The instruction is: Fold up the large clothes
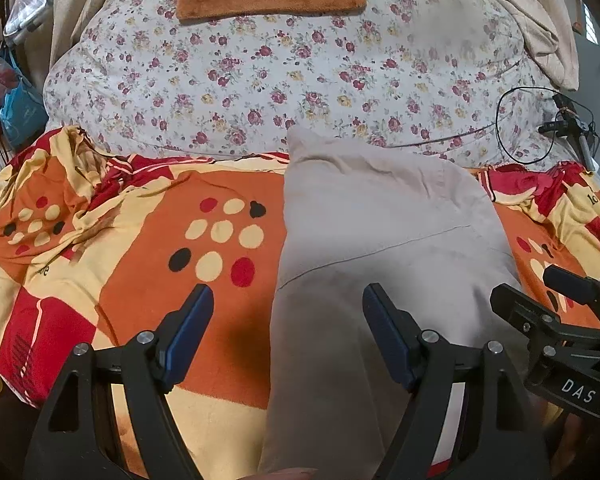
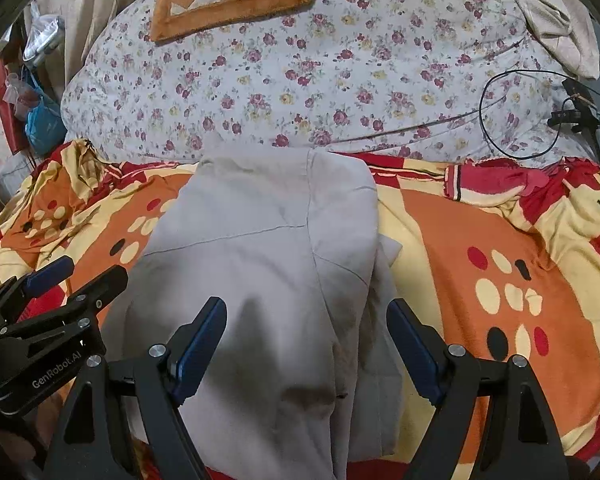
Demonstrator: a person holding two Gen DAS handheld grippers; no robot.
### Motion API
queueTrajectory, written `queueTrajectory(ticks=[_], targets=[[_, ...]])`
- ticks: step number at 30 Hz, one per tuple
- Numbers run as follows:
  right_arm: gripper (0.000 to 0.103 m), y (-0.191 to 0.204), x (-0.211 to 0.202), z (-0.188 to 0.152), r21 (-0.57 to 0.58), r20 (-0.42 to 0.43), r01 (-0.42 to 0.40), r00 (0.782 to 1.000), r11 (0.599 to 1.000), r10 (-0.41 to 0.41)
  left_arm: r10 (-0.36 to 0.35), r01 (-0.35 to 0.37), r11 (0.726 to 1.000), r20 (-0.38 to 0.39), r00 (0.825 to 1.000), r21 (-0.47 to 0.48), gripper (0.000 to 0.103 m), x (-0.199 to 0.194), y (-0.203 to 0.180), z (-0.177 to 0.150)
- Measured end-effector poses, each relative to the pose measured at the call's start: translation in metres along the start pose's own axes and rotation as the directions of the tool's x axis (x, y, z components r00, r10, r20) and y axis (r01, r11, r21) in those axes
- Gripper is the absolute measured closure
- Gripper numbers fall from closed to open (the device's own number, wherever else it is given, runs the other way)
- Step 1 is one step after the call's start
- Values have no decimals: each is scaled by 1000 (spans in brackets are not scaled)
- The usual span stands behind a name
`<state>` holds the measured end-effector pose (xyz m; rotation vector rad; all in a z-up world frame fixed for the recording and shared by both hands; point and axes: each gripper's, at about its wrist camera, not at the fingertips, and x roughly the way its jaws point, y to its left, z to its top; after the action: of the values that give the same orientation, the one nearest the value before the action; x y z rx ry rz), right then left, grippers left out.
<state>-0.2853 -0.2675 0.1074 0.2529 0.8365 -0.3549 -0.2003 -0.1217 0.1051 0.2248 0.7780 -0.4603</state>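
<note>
Beige cloth, a large garment (image 1: 380, 248) folded into a long strip, lies on an orange, red and cream patterned blanket (image 1: 140, 264) in the left wrist view. It runs from the 6 o'clock edge up toward the centre, ending just short of a white flowered quilt (image 1: 300, 72) at 12 o'clock. The left gripper (image 1: 288, 332) hovers over the strip's left edge, jaws wide apart, nothing between the blue pads. At 3 to 4 o'clock the right gripper (image 1: 556, 284) shows from the side. A black cable (image 1: 500, 128) loops at 2 o'clock. A blue bag (image 1: 20, 108) hangs at 9 o'clock; what it holds cannot be seen.

From the right wrist view, the same garment (image 2: 260, 248) fills the centre, layers stacked, a pale under-layer peeking out along its right side. The right gripper (image 2: 306, 340) hangs over its near right portion, jaws apart and empty. The left gripper (image 2: 80, 276) sits at 9 o'clock.

Likely next comes a cross fold. To do it well, each tool should probably pinch every layer at a near corner, lift evenly, and carry the end toward 12 o'clock so edges meet squarely.
</note>
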Motion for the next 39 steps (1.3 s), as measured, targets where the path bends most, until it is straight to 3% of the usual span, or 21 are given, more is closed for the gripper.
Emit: queueTrajectory(ticks=[39], targets=[[20, 0, 11, 0, 4, -13, -10, 1000, 1000, 10, 12, -12, 1000, -14, 1000, -4, 26, 9, 2, 2]])
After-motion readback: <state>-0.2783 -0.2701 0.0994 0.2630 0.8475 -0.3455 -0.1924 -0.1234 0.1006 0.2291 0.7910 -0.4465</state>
